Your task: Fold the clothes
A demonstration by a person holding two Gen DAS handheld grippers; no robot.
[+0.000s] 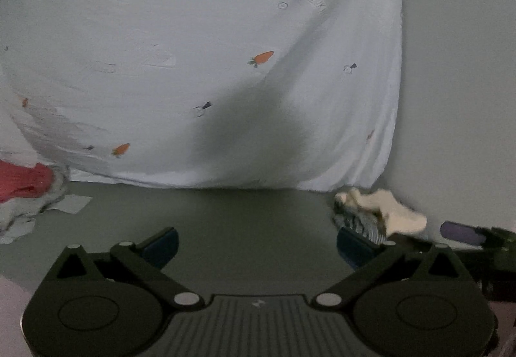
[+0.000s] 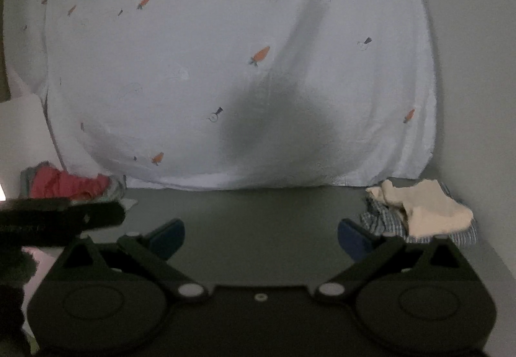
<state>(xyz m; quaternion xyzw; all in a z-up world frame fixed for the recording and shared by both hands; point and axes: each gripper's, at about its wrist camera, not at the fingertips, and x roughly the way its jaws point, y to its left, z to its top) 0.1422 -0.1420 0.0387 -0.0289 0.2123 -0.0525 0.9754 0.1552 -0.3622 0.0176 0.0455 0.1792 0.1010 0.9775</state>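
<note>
The left gripper hangs above the grey tabletop, its jaws spread wide and empty, pointing slightly downward toward the table's far edge. The right gripper sits alongside over the same tabletop, jaws equally wide, nothing between its blue pads. Each shows blurred at the other view's edge.
</note>
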